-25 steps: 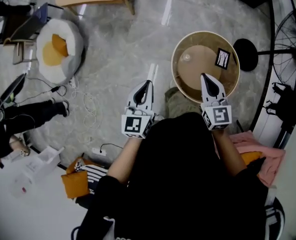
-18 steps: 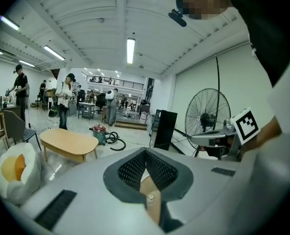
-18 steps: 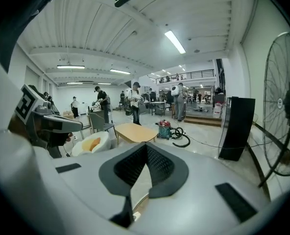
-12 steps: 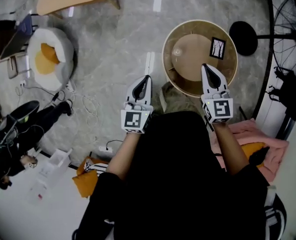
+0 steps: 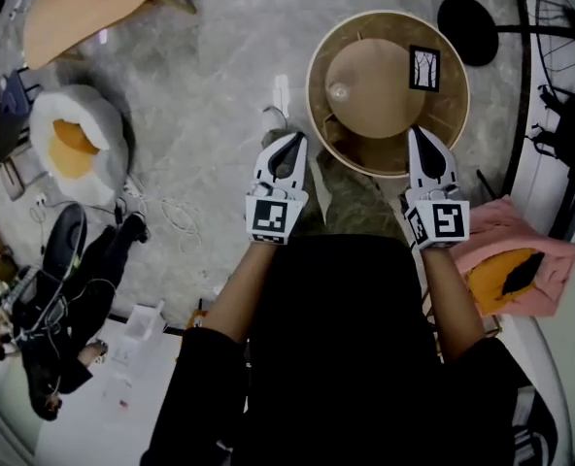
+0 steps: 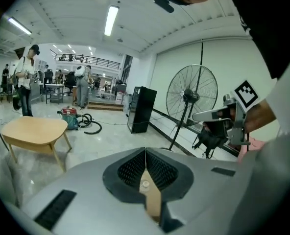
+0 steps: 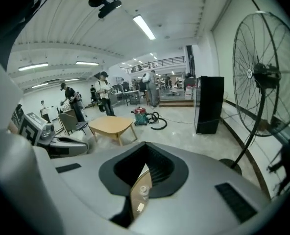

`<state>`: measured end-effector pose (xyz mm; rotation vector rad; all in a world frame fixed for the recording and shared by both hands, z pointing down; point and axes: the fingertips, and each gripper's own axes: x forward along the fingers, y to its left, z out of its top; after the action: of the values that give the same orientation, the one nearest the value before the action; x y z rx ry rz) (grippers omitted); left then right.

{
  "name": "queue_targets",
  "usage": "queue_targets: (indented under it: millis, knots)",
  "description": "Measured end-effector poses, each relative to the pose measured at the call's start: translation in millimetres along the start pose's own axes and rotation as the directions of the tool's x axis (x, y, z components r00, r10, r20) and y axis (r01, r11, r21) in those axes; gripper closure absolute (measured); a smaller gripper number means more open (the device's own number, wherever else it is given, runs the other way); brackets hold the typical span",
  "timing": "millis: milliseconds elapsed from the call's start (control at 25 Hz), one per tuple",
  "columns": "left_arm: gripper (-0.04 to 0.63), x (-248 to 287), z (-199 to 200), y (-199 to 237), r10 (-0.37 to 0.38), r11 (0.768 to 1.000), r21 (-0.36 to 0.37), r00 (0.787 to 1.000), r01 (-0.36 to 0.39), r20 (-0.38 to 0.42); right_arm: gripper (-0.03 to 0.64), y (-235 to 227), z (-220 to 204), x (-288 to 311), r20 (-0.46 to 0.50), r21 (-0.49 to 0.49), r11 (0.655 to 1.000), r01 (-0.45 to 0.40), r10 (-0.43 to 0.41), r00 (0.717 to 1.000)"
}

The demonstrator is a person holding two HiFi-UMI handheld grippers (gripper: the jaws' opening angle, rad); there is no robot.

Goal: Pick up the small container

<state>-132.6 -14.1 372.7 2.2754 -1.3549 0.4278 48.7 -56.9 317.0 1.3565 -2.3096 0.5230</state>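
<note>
Left gripper (image 5: 292, 138) and right gripper (image 5: 416, 132) closed, empty; small container (image 5: 338, 91) near probable card (image 5: 423, 68)

Left hand-held gripper (image 5: 293, 140) and right hand-held gripper (image 5: 419, 134) matt pale-grey plastic, black ribbed pads (image 6: 131, 169), ahead of both a desk (image 5: 380, 110) with smooth matt tan top, small container (image 5: 338, 91) translucent, glossy, floor (image 5: 210, 95) beneath polished grey marble-look, soft pink cloth (image 5: 501, 246) just right of the right hand-held gripper.

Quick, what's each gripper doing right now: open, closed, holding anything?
Left gripper: closed, holding nothing.
Right gripper: closed, holding nothing.
</note>
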Motion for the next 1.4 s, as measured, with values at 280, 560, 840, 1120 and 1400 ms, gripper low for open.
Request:
queue_targets:
  millis: [280, 560, 840, 1120, 1400]
  knots:
    - [0.575, 89, -98, 17, -0.14, 0.99, -0.012, 0.978, 0.14, -0.154, 0.601, -23, -67, 64, -0.077, 0.111, 0.99, 0.082, -0.074, 0.994]
    - [0.575, 162, -182, 32, -0.207, 0.976, 0.027, 0.956, 0.217, -0.207, 0.6, -32, -151, 120, -0.154, 0.121, 0.99, 0.066, -0.047, 0.987]
    - [0.574, 214, -223, 32, -0.273, 0.943, 0.12, 0.929, 0.309, -0.248, 0.601, -62, -206, 126, -0.214, 0.104, 0.99, 0.096, -0.072, 0.974]
    - [0.574, 239, -243, 30, -0.365, 0.882, 0.2, 0.888, 0.426, -0.28, 0.601, -39, -234, 136, -0.232, 0.184, 0.981, 0.061, -0.017, 0.973]
    - [0.296, 251, -255, 5, -0.444, 0.812, 0.258, 0.841, 0.524, -0.308, 0.601, -45, -238, 134, -0.211, 0.173, 0.984, 0.04, -0.003, 0.977]
